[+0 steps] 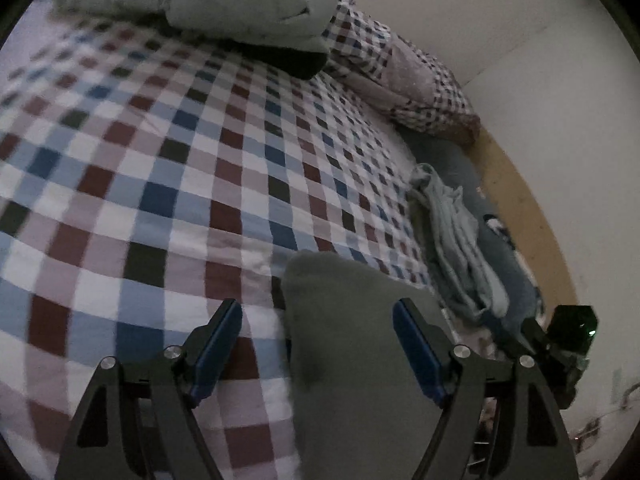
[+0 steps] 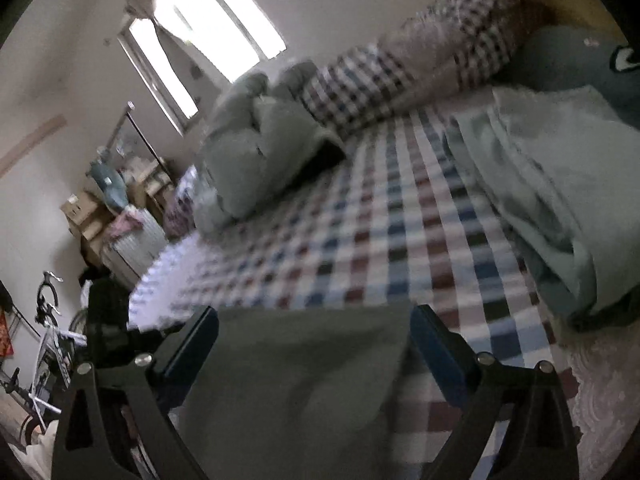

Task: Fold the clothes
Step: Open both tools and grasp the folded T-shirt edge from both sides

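Both claws wide and empty here: left claw [image 1: 318,322] and right claw [image 2: 314,330] each hover over the grey garment [image 1: 360,360], which lies flat on the checked bed [image 1: 180,160] at bottom centre of both views. No pad touches cloth. More laundry, a pale bundle [image 1: 456,240], waits at the right edge. Best play, I'd say: smooth the grey piece, then pinch matching corners evenly. No readable writing anywhere.

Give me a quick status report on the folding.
Both tools open, left, right, gripping nothing. Grey garment flat on checked bed. Pale green clothes heaped alongside, clear of it.
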